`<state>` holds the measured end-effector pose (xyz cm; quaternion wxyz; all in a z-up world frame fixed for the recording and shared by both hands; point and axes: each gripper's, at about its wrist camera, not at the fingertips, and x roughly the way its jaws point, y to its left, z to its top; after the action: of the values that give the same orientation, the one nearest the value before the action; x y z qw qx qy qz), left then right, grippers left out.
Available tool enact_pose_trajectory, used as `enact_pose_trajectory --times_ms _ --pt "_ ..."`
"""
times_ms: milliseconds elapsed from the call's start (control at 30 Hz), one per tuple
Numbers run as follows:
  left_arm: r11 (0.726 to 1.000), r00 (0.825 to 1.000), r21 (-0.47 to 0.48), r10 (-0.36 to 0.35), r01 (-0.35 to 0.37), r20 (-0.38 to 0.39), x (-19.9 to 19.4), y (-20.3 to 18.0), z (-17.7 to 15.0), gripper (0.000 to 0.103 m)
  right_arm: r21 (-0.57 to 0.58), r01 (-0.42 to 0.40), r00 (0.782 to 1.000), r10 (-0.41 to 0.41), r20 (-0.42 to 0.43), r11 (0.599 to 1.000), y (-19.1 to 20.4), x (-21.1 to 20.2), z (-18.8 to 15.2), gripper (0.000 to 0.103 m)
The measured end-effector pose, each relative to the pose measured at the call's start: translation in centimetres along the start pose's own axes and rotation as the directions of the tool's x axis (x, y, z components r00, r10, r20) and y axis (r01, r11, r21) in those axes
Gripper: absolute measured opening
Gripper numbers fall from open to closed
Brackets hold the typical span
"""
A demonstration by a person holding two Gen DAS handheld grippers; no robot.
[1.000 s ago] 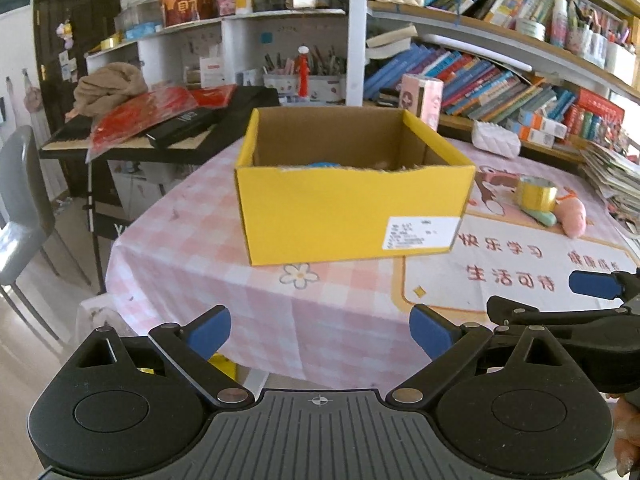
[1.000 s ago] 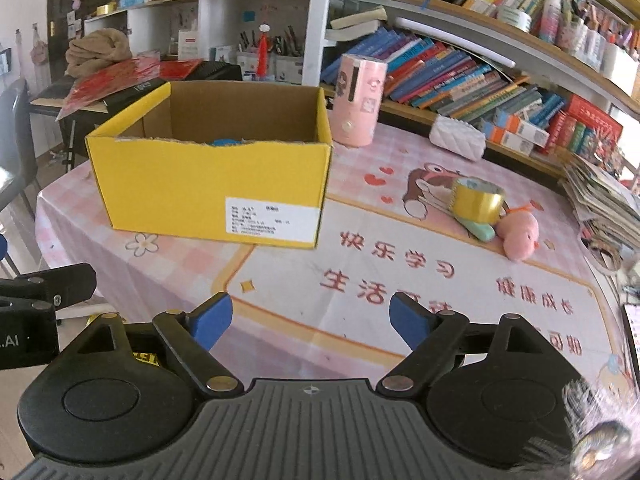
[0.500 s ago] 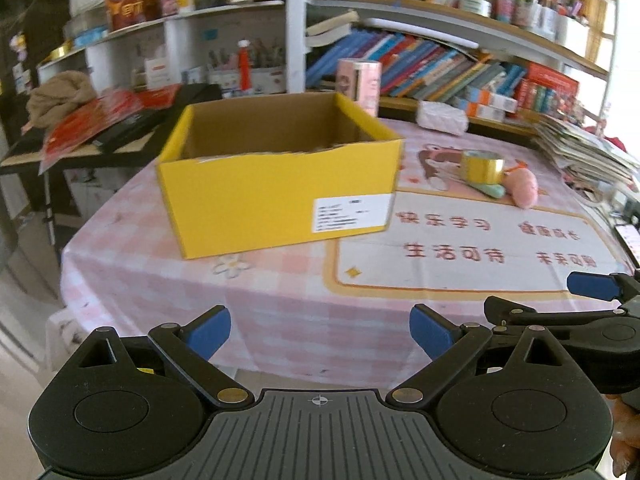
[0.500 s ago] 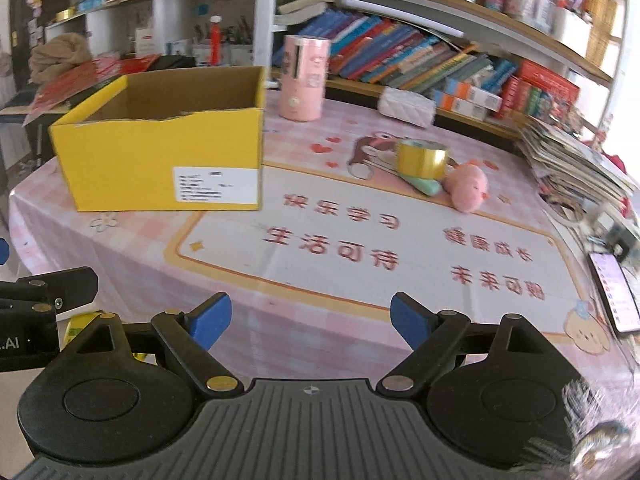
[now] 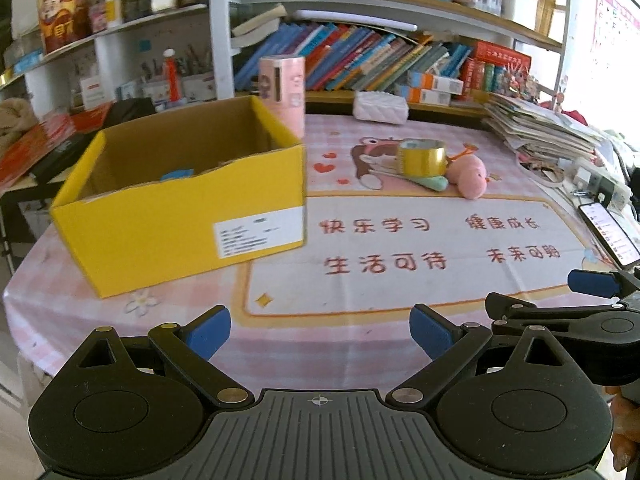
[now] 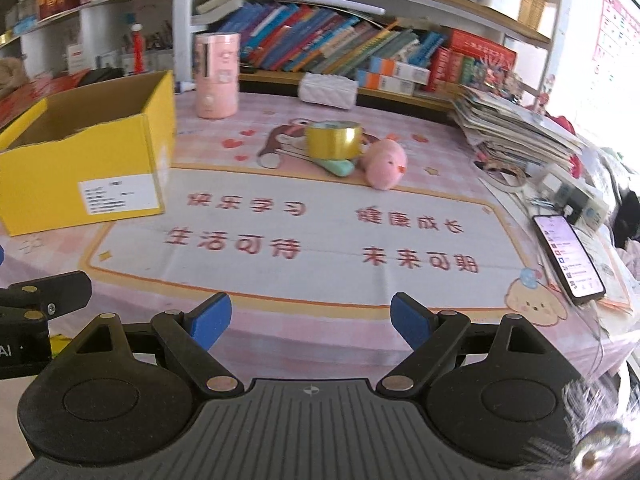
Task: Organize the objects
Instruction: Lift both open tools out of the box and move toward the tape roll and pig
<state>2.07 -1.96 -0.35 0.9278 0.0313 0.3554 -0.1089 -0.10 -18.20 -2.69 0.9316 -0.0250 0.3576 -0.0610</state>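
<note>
Both the left claw (image 5: 320,332) and right claw (image 6: 310,322) gape wide and empty above the counter's (image 6: 320,288) near edge; tape roll (image 6: 334,140) and pink toy (image 6: 384,164) lie toward its far edge, the yellow box (image 6: 80,160) at its left.

"快乐学习" on tablecloth (image 5: 400,280)

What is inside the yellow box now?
In the left wrist view, a small blue thing shows just above the front wall of the yellow box. That wall hides the rest of the floor, so other contents cannot be seen.
</note>
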Motion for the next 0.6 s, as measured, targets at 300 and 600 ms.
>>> enact_pose_trajectory --times_ms 300,600 --pt "1.000 1.000 -0.002 -0.008 0.008 -0.008 3.5 -2.8 2.9 0.098 0.007 0.011 1.000 -0.010 -0.023 1.000 -3.5 3.3 2.6 0.086" --pt "1.000 1.000 -0.029 -0.003 0.003 0.000 6.9 -4.9 5.9 0.098 -0.007 0.002 0.999 -0.002 -0.036 1.000 -6.4 6.9 5.5 0.086"
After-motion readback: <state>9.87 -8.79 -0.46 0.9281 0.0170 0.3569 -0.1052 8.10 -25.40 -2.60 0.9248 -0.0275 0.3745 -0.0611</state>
